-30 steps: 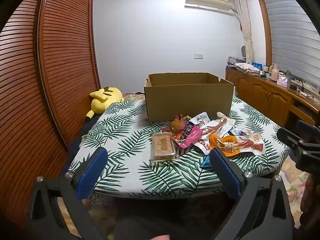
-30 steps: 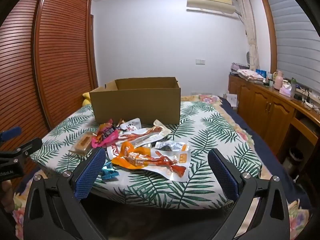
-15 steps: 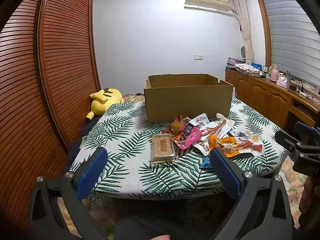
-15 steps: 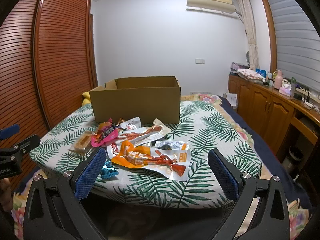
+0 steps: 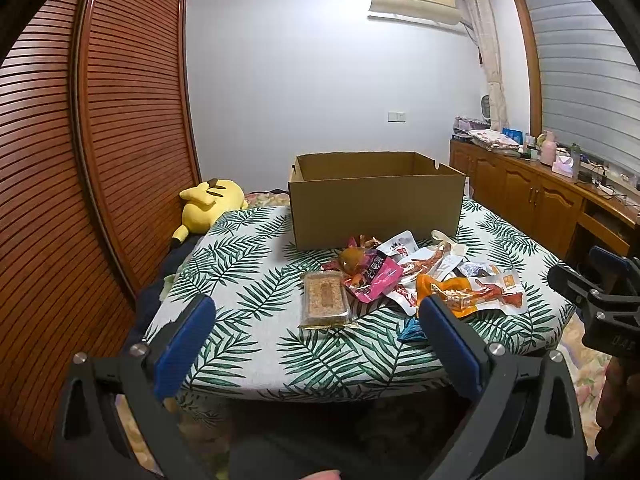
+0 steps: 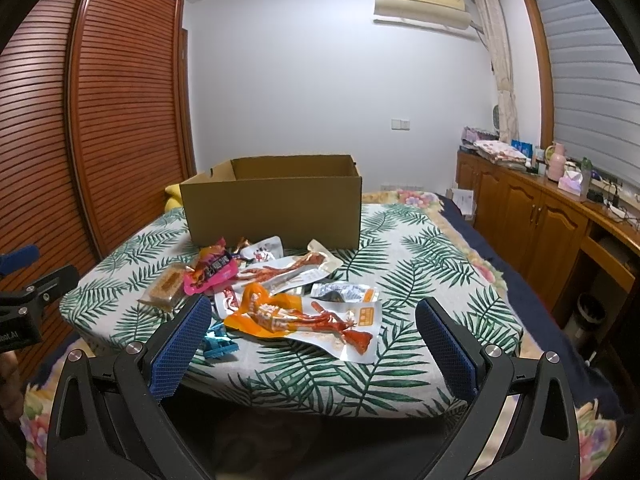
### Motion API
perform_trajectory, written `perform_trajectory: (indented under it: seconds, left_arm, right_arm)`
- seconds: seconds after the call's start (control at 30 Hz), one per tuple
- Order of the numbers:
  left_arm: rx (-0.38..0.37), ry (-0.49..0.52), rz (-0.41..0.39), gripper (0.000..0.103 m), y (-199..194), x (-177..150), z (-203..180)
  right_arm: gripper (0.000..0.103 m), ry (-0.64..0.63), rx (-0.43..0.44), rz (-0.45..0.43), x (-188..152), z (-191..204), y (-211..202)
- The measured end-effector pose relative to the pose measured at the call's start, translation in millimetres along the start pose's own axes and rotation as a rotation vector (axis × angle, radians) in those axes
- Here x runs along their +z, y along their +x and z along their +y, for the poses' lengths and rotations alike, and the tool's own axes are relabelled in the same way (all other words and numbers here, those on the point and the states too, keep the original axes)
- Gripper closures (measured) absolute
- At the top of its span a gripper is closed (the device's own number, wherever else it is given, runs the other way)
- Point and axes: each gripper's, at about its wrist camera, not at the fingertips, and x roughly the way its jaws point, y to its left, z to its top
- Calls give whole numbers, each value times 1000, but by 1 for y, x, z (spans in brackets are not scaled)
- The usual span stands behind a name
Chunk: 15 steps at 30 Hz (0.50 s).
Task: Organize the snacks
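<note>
A heap of snack packets lies on the leaf-print table (image 5: 248, 280) in front of an open cardboard box (image 5: 376, 200). In it are a clear pack with a brown cake (image 5: 324, 298), a pink packet (image 5: 374, 276), an orange packet (image 6: 276, 312) and a long clear pack of red strips (image 6: 288, 270). A small blue wrapper (image 6: 218, 344) sits at the near edge. My left gripper (image 5: 316, 308) stands open before the table's near edge, holding nothing. My right gripper (image 6: 314, 312) is open too, short of the orange packet.
A yellow plush toy (image 5: 208, 202) lies left of the table beside slatted wooden wardrobe doors (image 5: 120, 120). Wooden cabinets (image 6: 532, 216) with bottles and folded cloth line the right wall. The cardboard box (image 6: 276, 208) looks hollow from here. The other gripper shows at each view's edge.
Both views have drifted slightly back and up from the table. The snacks and box lie as before, and both grippers stay open.
</note>
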Motion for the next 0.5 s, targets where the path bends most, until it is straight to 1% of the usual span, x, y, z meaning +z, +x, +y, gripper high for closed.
perform_trajectory:
  seconds: [0.5]
  left_arm:
    - [-1,2,-5,0,-2,2,-1]
  right_arm:
    - [0,-1,2,-3,2,2,-2]
